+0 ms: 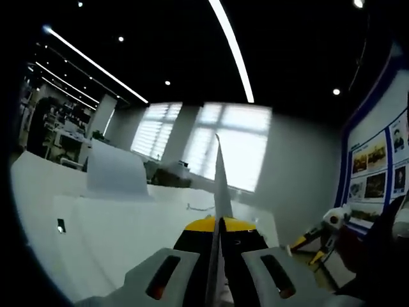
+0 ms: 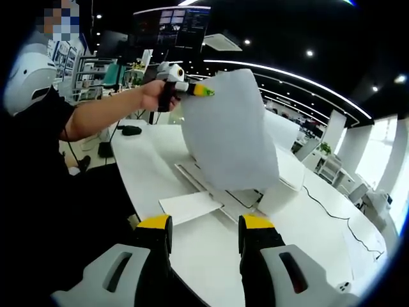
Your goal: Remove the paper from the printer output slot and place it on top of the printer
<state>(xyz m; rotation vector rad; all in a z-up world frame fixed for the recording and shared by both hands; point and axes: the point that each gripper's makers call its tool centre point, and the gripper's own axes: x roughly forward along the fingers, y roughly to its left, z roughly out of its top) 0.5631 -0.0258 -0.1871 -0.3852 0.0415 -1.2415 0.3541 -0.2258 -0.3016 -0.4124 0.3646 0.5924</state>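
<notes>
In the left gripper view my left gripper (image 1: 220,225) is shut on a white paper sheet (image 1: 220,182), seen edge-on and rising straight up between the yellow-tipped jaws. Below lies the white printer (image 1: 121,236). The right gripper view shows the same sheet (image 2: 230,128) hanging broad and curved above the printer (image 2: 281,185), pinched at its upper left corner by the left gripper (image 2: 202,91) in a person's hand (image 2: 153,94). My right gripper (image 2: 204,231) stands open with nothing in it, low over the table in front of the printer's flat output tray (image 2: 188,208).
A second white sheet (image 1: 115,169) stands upright at the printer's back. The white table (image 2: 319,236) carries a thin cable (image 2: 323,201) and a black object (image 2: 131,130). The right gripper (image 1: 323,231) shows at the right. A poster wall (image 1: 383,160) stands beyond.
</notes>
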